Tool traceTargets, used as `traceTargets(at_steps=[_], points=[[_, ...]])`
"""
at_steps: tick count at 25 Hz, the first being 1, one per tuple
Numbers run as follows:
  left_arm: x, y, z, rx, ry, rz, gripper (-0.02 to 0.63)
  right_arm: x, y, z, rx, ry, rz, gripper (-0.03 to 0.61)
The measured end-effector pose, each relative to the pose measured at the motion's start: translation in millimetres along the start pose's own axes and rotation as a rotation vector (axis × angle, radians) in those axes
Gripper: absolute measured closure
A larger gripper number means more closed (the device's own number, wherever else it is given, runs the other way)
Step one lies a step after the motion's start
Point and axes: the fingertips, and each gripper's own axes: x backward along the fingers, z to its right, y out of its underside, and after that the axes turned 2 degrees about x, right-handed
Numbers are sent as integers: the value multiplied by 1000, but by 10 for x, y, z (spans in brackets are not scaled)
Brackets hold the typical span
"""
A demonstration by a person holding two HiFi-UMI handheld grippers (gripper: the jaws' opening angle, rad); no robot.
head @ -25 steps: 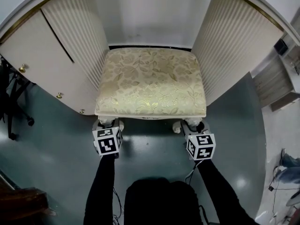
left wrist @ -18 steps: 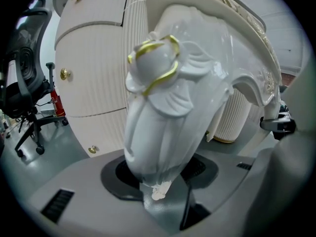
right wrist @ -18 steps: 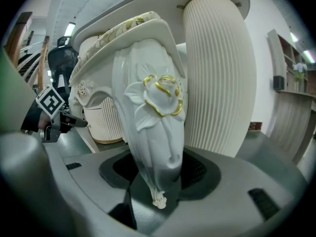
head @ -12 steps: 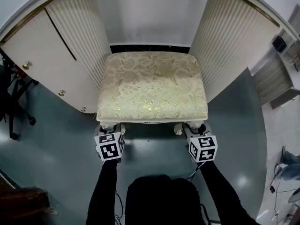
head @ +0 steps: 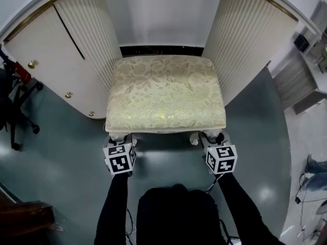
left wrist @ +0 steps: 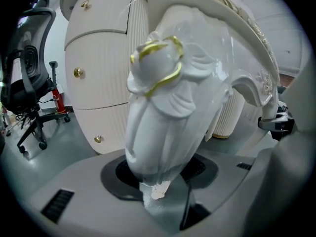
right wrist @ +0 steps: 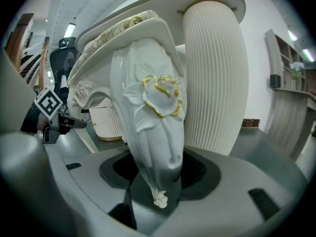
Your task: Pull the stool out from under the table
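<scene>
The stool (head: 166,91) has a cream floral cushion and stands between the dressing table's two fluted pedestals (head: 94,45), its front edge sticking out toward me. In the head view my left gripper (head: 118,138) is at the stool's front left leg and my right gripper (head: 212,138) at the front right leg. The left gripper view shows the white carved leg with a gold rose (left wrist: 165,107) filling the space between the jaws, which are shut on it. The right gripper view shows the other leg (right wrist: 153,117) held the same way.
The table's left cabinet with brass knobs (head: 38,68) and its right pedestal (head: 250,40) flank the stool closely. A black office chair (head: 13,111) stands at the far left and a grey shelf unit (head: 306,75) at the right. Grey-green floor (head: 168,149) lies between me and the stool.
The head view has shifted slightly. Both grippers and the stool stay as they were.
</scene>
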Motion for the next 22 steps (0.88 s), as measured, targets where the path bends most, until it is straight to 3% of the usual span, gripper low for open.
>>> traceTargets(at_steps=[22], points=[[17,13,12,1,33,-37,400,102,13,-24,-32,31,-27,357]])
